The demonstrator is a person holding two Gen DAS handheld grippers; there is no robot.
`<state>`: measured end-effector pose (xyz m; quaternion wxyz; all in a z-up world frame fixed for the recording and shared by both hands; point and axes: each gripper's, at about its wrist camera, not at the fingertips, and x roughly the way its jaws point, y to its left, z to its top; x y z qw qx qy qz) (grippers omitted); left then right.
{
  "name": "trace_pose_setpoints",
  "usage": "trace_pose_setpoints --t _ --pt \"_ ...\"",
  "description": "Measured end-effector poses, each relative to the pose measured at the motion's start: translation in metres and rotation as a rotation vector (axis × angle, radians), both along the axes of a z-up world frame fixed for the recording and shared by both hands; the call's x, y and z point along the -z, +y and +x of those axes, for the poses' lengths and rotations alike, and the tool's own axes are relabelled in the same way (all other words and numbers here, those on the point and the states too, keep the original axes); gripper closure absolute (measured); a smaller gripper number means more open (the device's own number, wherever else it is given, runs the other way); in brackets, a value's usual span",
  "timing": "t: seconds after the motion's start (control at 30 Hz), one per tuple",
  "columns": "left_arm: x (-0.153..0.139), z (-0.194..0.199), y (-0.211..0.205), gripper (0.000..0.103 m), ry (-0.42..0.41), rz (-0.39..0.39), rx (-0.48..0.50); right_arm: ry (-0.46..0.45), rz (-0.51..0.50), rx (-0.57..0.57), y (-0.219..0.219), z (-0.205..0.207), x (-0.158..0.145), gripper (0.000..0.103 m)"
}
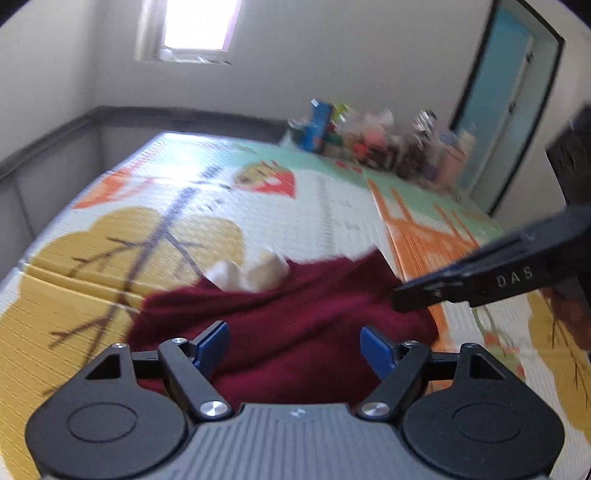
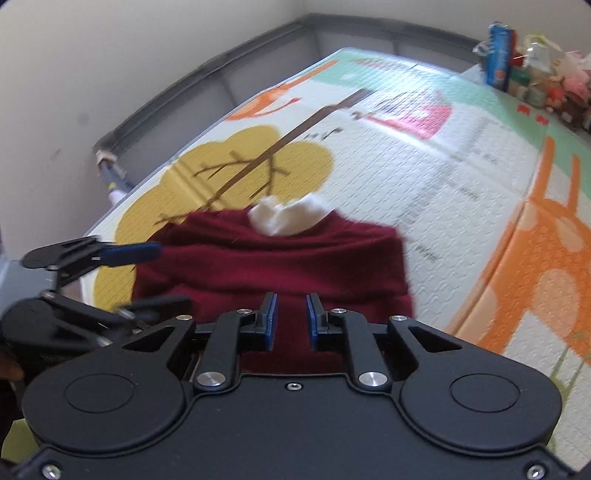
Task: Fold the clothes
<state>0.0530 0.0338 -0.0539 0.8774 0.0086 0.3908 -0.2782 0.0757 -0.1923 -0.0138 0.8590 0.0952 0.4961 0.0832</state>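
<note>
1. Left claw (image 1: 294, 349) stands released, its blue pads (image 1: 212, 345) well apart with nothing pressed between them; it hangs above the near part of the maroon sweater (image 1: 288, 317).
2. Right claw (image 2: 290, 321) has its blue pads close together with a narrow gap between them; no cloth sits in that gap, so it grips nothing; in the left wrist view it reaches in from the right edge, over the sweater's right side.
3. Maroon sweater lies folded into a compact block on the play mat (image 1: 325, 218); a white collar (image 2: 286, 216) shows at its far edge.
4. Play mat is printed with a yellow tree (image 2: 243, 166) and an orange giraffe (image 2: 546, 266); the sweater partly covers the tree.
5. Clutter of toys and boxes (image 1: 369, 136) stands at the mat's far side against the wall, too blurred to name singly; a window (image 1: 199, 26) glows above.
</note>
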Motion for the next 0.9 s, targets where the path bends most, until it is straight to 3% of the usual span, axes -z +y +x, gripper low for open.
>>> trace_pose_setpoints --t 0.17,0.33,0.43,0.53,0.67,0.8,0.9 --pt "0.026 -0.008 -0.009 0.023 0.05 0.02 0.016 0.046 0.0 -0.032 0.016 -0.006 0.025 0.088" --pt "0.032 -0.005 0.003 0.023 0.065 0.023 -0.022 0.076 0.012 -0.001 0.007 -0.008 0.046 0.095" --pt "0.035 -0.002 0.017 0.024 0.077 0.051 -0.064 0.078 0.022 0.018 -0.002 -0.006 0.047 0.099" --pt "0.035 0.0 0.034 0.027 0.089 0.032 -0.081 0.082 0.002 0.051 -0.011 -0.006 0.048 0.1" --pt "0.033 0.002 0.045 0.027 0.089 0.05 -0.115 0.102 -0.057 0.126 -0.029 -0.005 0.053 0.1" --pt "0.023 0.002 0.052 0.027 0.078 0.041 -0.138 0.104 -0.012 0.193 -0.052 -0.014 0.051 0.098" --pt "0.013 0.0 0.054 0.025 0.064 0.035 -0.15 0.075 -0.032 0.222 -0.062 -0.025 0.039 0.095"
